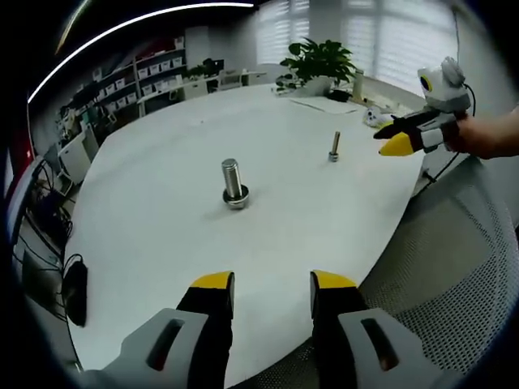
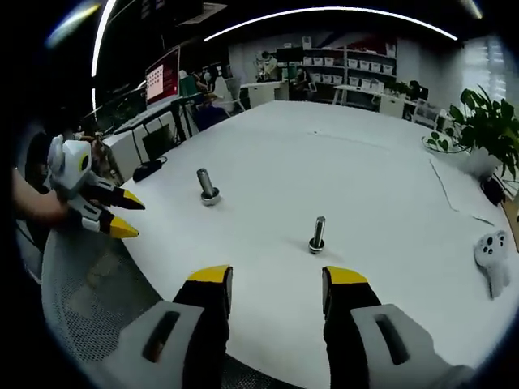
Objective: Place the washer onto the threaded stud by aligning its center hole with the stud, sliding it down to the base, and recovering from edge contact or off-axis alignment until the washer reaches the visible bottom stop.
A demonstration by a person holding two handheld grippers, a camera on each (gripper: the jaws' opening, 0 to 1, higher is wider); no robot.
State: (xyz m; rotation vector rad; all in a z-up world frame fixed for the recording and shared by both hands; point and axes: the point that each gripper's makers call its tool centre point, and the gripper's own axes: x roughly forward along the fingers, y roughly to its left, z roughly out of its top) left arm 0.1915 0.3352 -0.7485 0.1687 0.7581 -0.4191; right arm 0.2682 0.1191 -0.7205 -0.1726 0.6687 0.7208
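Two studs upright on the white table [image 1: 162,243], well apart from each other. Larger threaded stud [image 1: 233,182] with a washer [image 1: 236,199] ringing its base, ahead of the left gripper [image 1: 272,284], whose jaws stand parted and empty. Slimmer stud [image 2: 318,234] just ahead of the right gripper [image 2: 277,279], jaws likewise parted, holding nothing. Hard to tell whether the collar at the slimmer stud's foot is a washer. White controller [image 2: 493,253] lying at the table's edge.
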